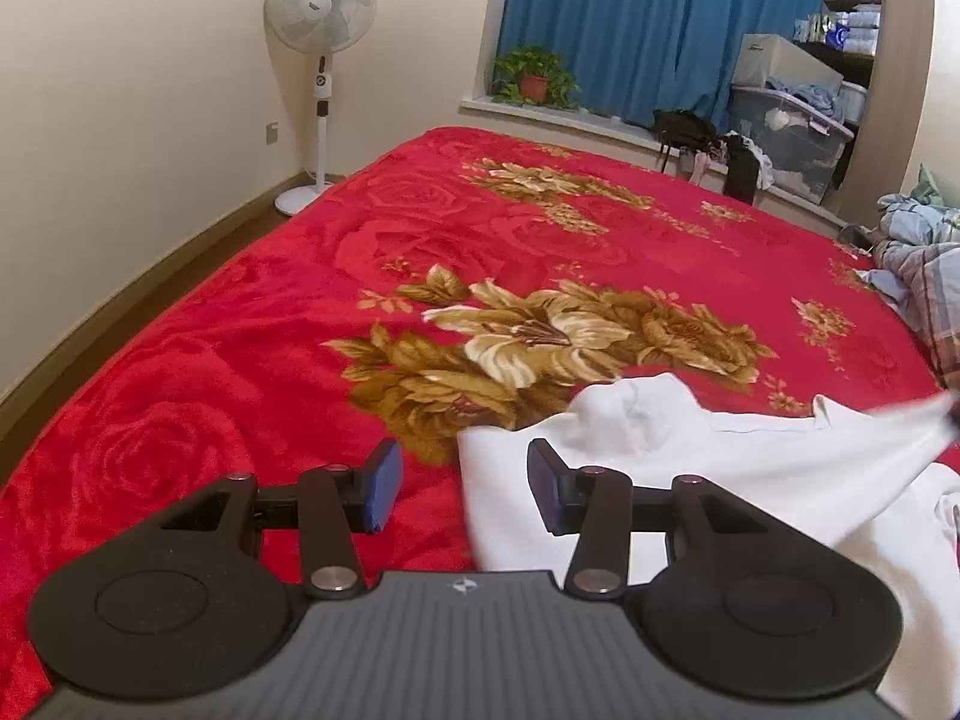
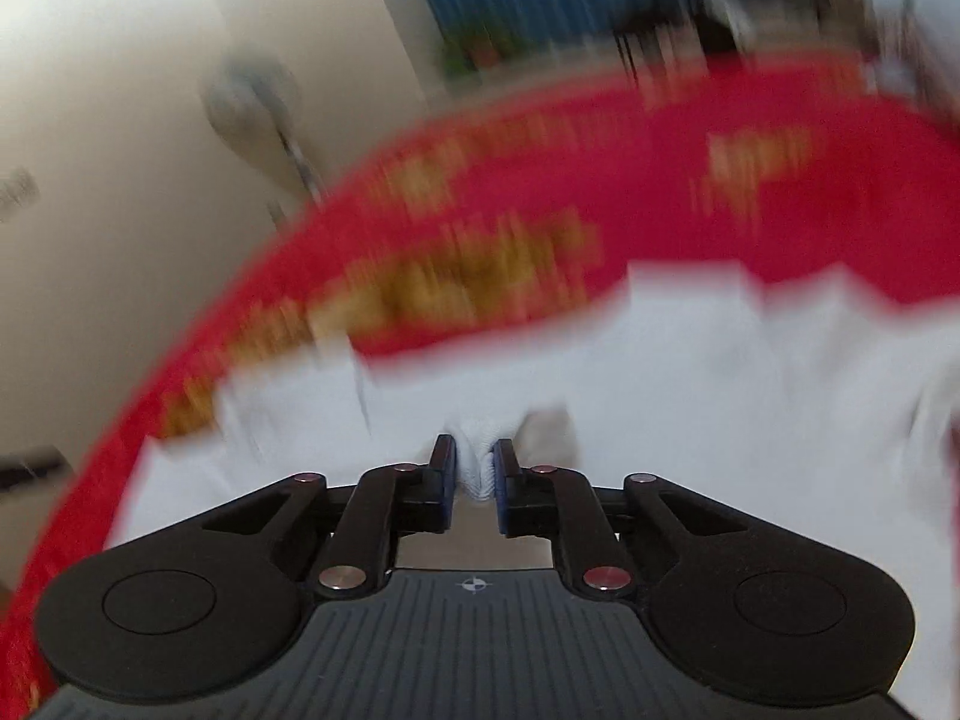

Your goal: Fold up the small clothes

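Left tongs (image 1: 465, 483) gaping — nothing between, right tongs (image 2: 474, 471) pinching white garment (image 2: 690, 360), red blanket (image 1: 240, 330), no legible writing

Bed under a red floral blanket (image 1: 252, 360), white garment (image 1: 690, 456) and plaid bedding (image 1: 924, 276) directly on it.
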Motion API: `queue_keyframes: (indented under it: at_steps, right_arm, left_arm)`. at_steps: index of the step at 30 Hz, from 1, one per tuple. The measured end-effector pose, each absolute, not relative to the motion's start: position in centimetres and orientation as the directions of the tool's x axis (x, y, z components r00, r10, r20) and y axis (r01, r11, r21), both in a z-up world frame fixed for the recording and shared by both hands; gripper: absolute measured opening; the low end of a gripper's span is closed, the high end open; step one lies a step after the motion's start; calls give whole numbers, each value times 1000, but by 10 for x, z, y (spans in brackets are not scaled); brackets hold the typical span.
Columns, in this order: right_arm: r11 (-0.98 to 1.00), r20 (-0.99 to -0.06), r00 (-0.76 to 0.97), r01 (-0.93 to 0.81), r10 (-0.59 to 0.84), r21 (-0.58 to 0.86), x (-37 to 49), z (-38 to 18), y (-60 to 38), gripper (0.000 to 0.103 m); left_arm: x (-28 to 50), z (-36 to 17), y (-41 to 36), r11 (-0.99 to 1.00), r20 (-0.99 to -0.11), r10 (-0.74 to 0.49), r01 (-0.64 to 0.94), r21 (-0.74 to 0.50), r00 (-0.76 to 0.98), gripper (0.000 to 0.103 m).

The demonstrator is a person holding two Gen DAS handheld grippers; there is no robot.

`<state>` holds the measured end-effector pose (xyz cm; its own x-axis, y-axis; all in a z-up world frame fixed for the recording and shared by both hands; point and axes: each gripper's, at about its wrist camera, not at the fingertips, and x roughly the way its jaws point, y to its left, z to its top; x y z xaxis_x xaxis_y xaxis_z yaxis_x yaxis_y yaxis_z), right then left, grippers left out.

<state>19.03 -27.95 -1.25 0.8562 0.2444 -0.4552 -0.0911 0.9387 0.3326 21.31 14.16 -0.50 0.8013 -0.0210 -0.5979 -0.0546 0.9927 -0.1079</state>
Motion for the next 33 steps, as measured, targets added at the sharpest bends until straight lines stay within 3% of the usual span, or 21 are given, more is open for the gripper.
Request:
queue_keyframes:
  at_steps: [3, 8, 10, 13, 15, 16, 18, 19, 20, 22, 24, 25, 26, 28, 31, 32, 33]
  right_arm:
    - [973, -374, 922, -9, 96, 229, 174, 11, -310, 12]
    - [962, -650, 756, 225, -73, 154, 200, -47, -363, 12]
    - [949, -670, 738, 260, -77, 177, 202, -57, -370, 12]
    - [948, -630, 767, 279, -124, 153, 198, -47, -368, 12]
    - [948, -633, 763, 284, -135, 141, 197, -47, -367, 12]
    - [945, -661, 737, 299, -141, 132, 200, -53, -369, 12]
    - [928, -728, 671, 347, -142, 139, 210, -64, -382, 14]
    - [915, -750, 645, 377, -148, 144, 212, -69, -388, 15]
    - [907, -756, 636, 395, -155, 147, 212, -69, -391, 16]
    - [910, -740, 647, 395, -180, 124, 215, -64, -387, 17]
    - [917, -713, 671, 386, -204, 100, 216, -57, -380, 20]
    - [917, -705, 677, 386, -210, 98, 216, -53, -379, 22]
    - [915, -697, 682, 392, -220, 94, 216, -50, -379, 22]
    - [909, -678, 690, 410, -254, 77, 215, -43, -384, 22]
    - [889, -669, 688, 448, -280, 89, 209, -37, -395, 22]
    - [881, -669, 691, 460, -274, 115, 208, -36, -401, 22]
    - [876, -667, 697, 462, -264, 136, 207, -36, -404, 22]
  left_arm:
    - [219, -11, 125, 996, -602, -49, -9, -93, 797, 50]
    - [228, -28, 98, 994, -630, -109, 68, -89, 769, 50]
    - [232, -36, 90, 988, -647, -154, 101, -119, 747, 51]
    - [239, -53, 81, 979, -695, -202, 135, -151, 690, 51]
    - [245, -70, 78, 984, -755, -178, 133, -121, 632, 37]
    - [248, -78, 78, 989, -789, -143, 124, -85, 597, 16]
    - [248, -83, 81, 993, -814, -97, 106, -44, 573, 6]
    - [250, -82, 80, 996, -827, -15, 80, 36, 561, 0]
    - [250, -82, 82, 994, -827, 38, 59, 86, 562, 0]
    - [252, -79, 94, 1000, -835, 0, 20, 14, 550, 0]
    - [253, -69, 108, 984, -789, -149, 13, -177, 596, 2]
    - [255, -65, 113, 972, -756, -195, 21, -233, 625, 11]
    - [260, -62, 117, 961, -721, -223, 24, -275, 656, 29]
    - [274, -61, 123, 943, -671, -250, 17, -333, 698, 48]
    - [303, -69, 121, 900, -639, -317, 10, -436, 701, 66]
    - [314, -77, 118, 883, -646, -350, 9, -469, 678, 66]
    - [325, -86, 115, 878, -667, -363, 0, -478, 651, 59]
